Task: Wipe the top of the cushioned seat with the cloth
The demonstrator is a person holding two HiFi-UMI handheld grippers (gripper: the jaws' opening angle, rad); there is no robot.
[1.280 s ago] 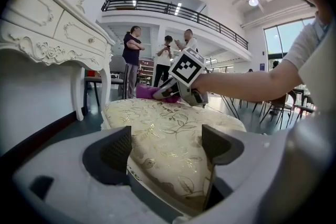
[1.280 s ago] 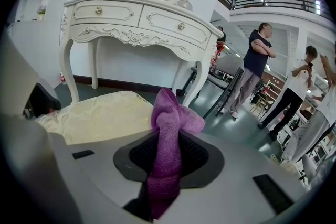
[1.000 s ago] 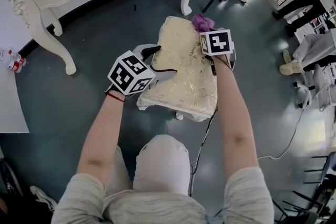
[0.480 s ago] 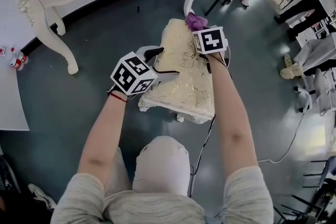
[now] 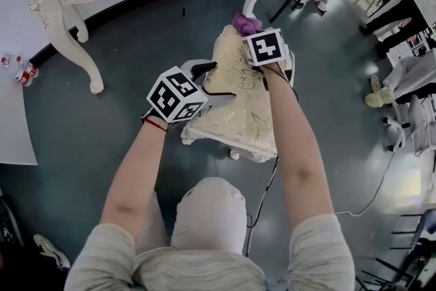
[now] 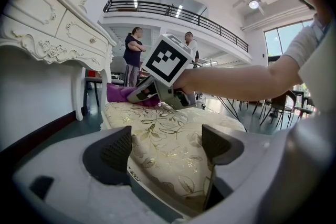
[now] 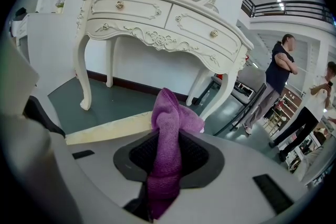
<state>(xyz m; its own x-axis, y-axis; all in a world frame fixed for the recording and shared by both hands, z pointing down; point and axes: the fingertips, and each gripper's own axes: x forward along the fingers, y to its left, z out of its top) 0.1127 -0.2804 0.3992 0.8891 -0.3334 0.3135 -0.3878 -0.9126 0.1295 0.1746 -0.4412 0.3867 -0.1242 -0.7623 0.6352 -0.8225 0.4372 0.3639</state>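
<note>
The cloth (image 7: 167,128) sits at the far edge of the cushioned seat (image 5: 238,109), pinched in a bunched fold by my right gripper (image 7: 167,161). If I push further, it runs off the rim and wipes nothing. Heavy drag could pull the fold loose. My left gripper (image 6: 167,147) clamps the seat's near corner, jaws wide. The marker cube hides where the cloth touches the seat in the head view.

The person wears a light grey short-sleeved shirt (image 5: 102,262), pale trousers (image 5: 208,211) and a thin red wristband (image 5: 155,124). The pale grey plastic left hand-held gripper (image 6: 165,147) and right hand-held gripper (image 7: 168,152) have dark ribbed pads (image 6: 113,150). Each carries a white cube with black square markers (image 5: 176,93). A thin black cable (image 5: 262,187) trails from the right one.
</note>
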